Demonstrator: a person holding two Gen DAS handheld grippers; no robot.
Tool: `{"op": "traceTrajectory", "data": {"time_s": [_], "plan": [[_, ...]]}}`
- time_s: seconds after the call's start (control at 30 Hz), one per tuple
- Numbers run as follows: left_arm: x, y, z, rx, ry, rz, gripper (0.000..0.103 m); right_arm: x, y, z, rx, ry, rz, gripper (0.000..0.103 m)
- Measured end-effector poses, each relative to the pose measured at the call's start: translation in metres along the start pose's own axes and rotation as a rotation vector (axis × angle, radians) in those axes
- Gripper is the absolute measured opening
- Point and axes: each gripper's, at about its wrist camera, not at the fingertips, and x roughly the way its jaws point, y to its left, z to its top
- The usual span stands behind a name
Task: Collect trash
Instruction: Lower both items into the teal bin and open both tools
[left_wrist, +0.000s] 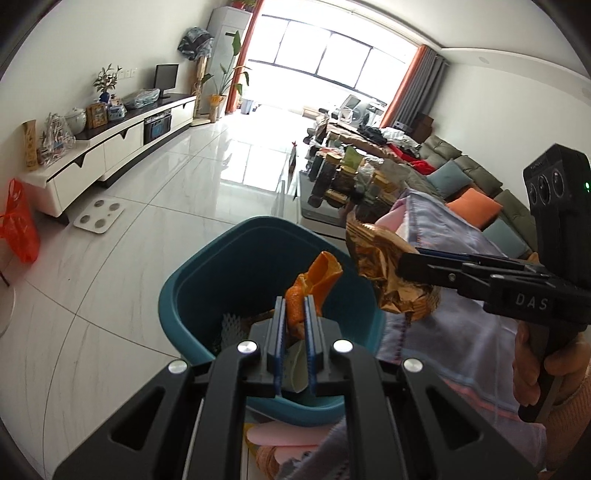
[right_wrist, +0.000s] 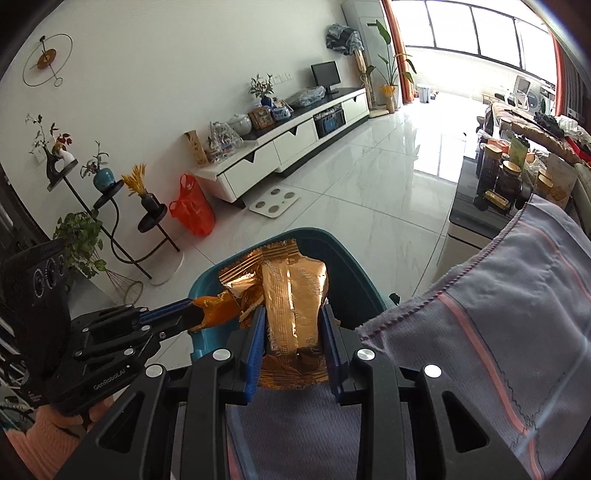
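Observation:
A teal trash bin (left_wrist: 207, 273) stands on the white floor with white foam netting and scraps inside. Over its opening my left gripper (left_wrist: 295, 306) is shut on a piece of orange peel (left_wrist: 314, 284). From the right, my right gripper (left_wrist: 402, 264) holds a crinkled gold foil wrapper (left_wrist: 384, 273) at the bin's right rim. In the right wrist view my right gripper (right_wrist: 293, 321) is shut on the gold wrapper (right_wrist: 291, 295), above the teal bin (right_wrist: 340, 258). My left gripper (right_wrist: 194, 314) comes in from the left with the orange peel (right_wrist: 214, 312).
A grey cloth with pink stripes (right_wrist: 498, 314) covers the surface to the right of the bin. Behind it is a low table with several jars (left_wrist: 343, 177) and a sofa (left_wrist: 461, 173). An orange plastic bag (right_wrist: 192, 210), a scale (right_wrist: 273, 203) and a TV cabinet (right_wrist: 288, 151) line the wall.

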Motion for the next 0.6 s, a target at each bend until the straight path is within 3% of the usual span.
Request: {"op": "traceTrajectory", "data": {"time_s": [0.43,0.6], "plan": [[0.032,0.017,-0.003,-0.066,0.053,0.015,0.013,0.033,0.000,0.007,0.045,0.072,-0.053,0.041],[0.041,0.014,-0.003,-0.080,0.059,-0.002,0.020,0.027,-0.003,0.005,0.060,0.060,-0.049,0.042]]}}
